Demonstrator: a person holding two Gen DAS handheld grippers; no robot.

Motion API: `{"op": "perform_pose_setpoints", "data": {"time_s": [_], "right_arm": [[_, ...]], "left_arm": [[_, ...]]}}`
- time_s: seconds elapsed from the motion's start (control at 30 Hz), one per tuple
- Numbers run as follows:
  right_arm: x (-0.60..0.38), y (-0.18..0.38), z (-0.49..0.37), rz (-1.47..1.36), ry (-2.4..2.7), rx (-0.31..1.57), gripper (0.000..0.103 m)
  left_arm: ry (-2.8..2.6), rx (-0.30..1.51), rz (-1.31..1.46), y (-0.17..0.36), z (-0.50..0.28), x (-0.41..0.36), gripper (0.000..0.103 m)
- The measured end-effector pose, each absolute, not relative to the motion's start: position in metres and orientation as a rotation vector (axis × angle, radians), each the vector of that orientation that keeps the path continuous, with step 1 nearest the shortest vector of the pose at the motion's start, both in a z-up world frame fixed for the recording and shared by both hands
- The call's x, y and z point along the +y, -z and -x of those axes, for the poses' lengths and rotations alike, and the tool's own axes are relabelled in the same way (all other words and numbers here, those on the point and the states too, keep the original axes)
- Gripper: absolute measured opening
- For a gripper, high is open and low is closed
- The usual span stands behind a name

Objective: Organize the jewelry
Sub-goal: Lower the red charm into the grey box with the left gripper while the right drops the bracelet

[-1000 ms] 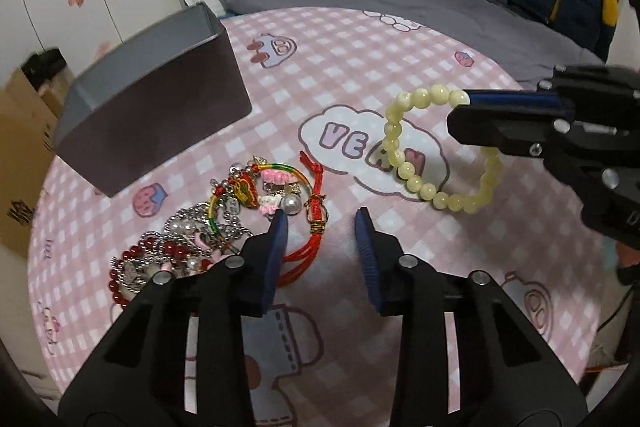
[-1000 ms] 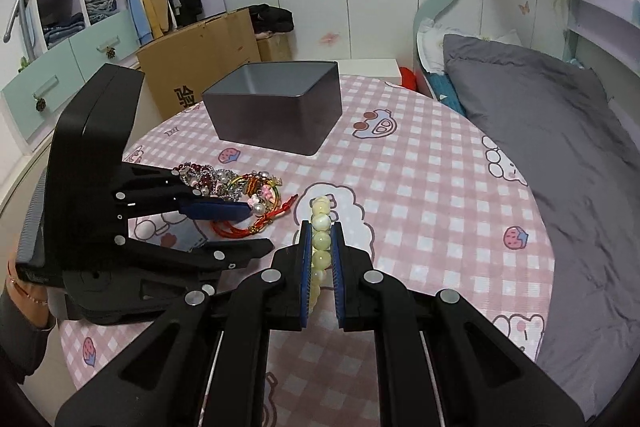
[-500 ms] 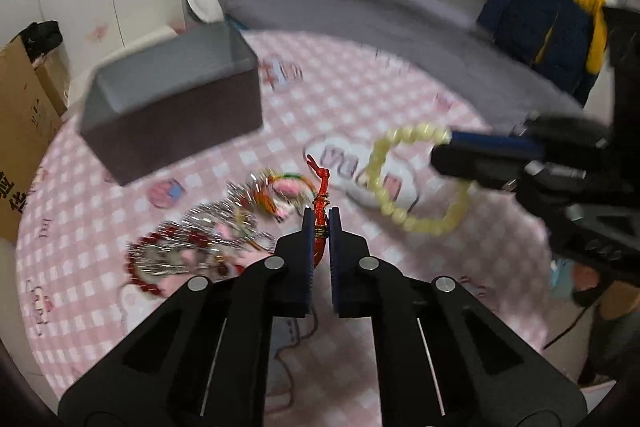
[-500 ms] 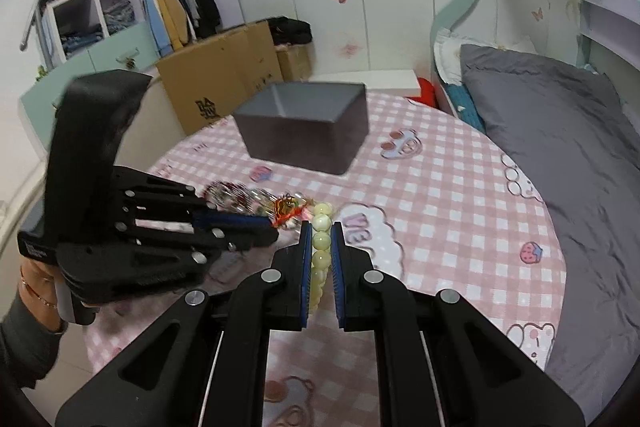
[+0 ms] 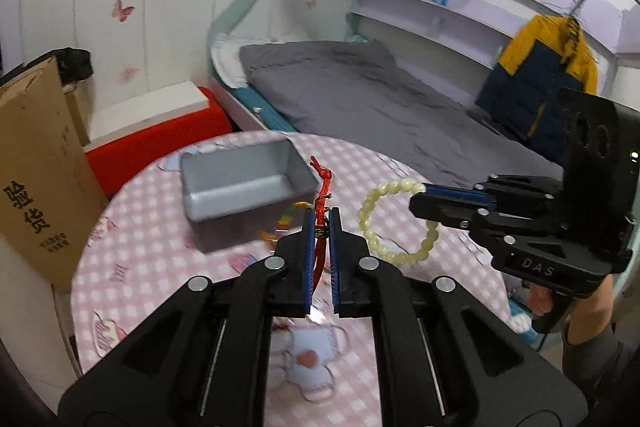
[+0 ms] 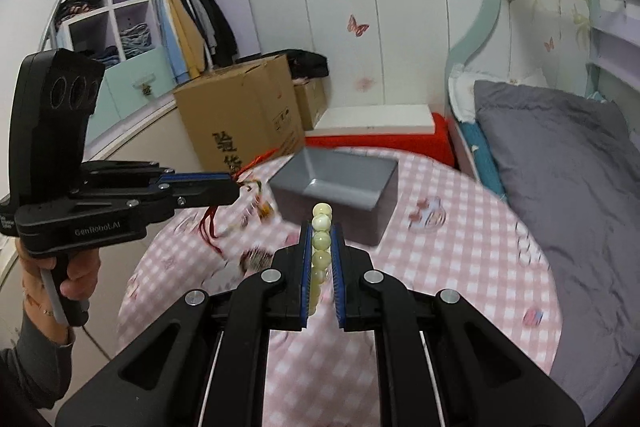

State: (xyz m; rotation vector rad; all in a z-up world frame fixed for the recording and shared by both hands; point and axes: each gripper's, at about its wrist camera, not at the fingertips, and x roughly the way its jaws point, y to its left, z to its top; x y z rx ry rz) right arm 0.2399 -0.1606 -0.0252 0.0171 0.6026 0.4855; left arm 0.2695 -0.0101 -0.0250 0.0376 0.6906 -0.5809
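i have the left hand-held gripper [image 5: 321,227] clamped on the red cord bracelet [image 5: 320,251], the right hand-held gripper [image 6: 321,239] on the bead bracelet [image 6: 320,247], both above the desk [image 6: 460,267] near the grey box [image 6: 340,187]. tangled charms may drag out; beads could slip.

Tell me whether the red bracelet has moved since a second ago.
Yes. The red bracelet lay on the table beside the jewelry pile; now it hangs up off the cloth, clamped in the left gripper, level with the gray box.
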Motion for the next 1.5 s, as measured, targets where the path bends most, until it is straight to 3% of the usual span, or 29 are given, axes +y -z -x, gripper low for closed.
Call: {"op": "perform_pose_setpoints", "data": {"time_s": [0.27,0.53,0.93,1.4,1.47,1.5], "right_arm": [[-0.142,0.025,-0.301,-0.015,-0.436,0.566,0.008],[-0.124,0.061,-0.354,-0.013,-0.418,0.632,0.008],[-0.121,0.091,-0.376,-0.032,-0.414,0.737,0.008],[-0.122,0.078,-0.370,-0.076,-0.440,0.751,0.011],[-0.127,0.069,-0.361,-0.083,-0.444,0.732,0.013],[-0.129,0.064,-0.355,-0.089,-0.449,0.725,0.015]], "left_arm": [[0.481,0.706,-0.011,0.027,-0.340,-0.001,0.007],[0.437,0.798,-0.011,0.067,-0.396,-0.008,0.007],[0.426,0.900,-0.034,0.105,-0.410,-0.020,0.007],[0.432,0.962,0.007,0.105,-0.402,-0.010,0.008],[0.433,0.952,0.007,0.100,-0.396,-0.007,0.012],[0.437,0.944,0.008,0.097,-0.392,-0.006,0.031]]}}
